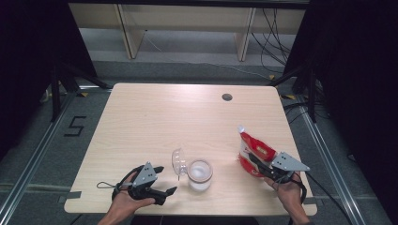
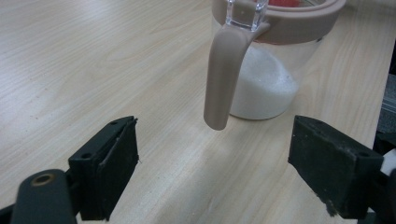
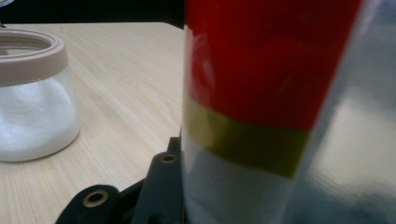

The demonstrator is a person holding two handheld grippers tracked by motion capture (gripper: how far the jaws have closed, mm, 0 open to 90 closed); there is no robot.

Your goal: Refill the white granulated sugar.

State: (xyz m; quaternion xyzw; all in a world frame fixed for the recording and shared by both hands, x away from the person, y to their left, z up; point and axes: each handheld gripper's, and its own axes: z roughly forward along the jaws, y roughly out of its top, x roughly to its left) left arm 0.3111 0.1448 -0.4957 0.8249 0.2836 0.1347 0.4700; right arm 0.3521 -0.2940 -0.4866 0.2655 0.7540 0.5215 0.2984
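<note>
Item: red bag point(image 1: 253, 152), a soft plastic pouch, red above with a yellow band and a clear or white lower part, standing tilted at the near right of the counter point(image 1: 155, 117). It is pinched low on its body by the right claw point(image 1: 262, 168); in the right gripper view the film sits hard against the lens with one black jaw at its left edge. Handling, as a judgement: light to middling in weight, limp, with glossy film that may slide in the pads and contents that will shift when tipped; its opened top corner points up and away, so a squeeze too high could crumple or spill it. Best hold: across the filled lower half, where the contents give the pads something firm to bear on, keeping the mouth free. Companion item: jar point(image 1: 200, 174), clear and round with a beige collar, about a third full of white granules, at the near middle of the counter, well left of the bag. Its clear lid point(image 1: 178, 161) hangs open at the left on a beige strap point(image 2: 223, 74). Likely rigid, smooth-walled, bottom-heavy and stable; the strap is flexible and a poor handle, so the wall below the collar serves better. Left claw point(image 1: 165, 180): spread wide and holding nothing, just left of the jar, jaws facing strap and wall without touching.
</note>
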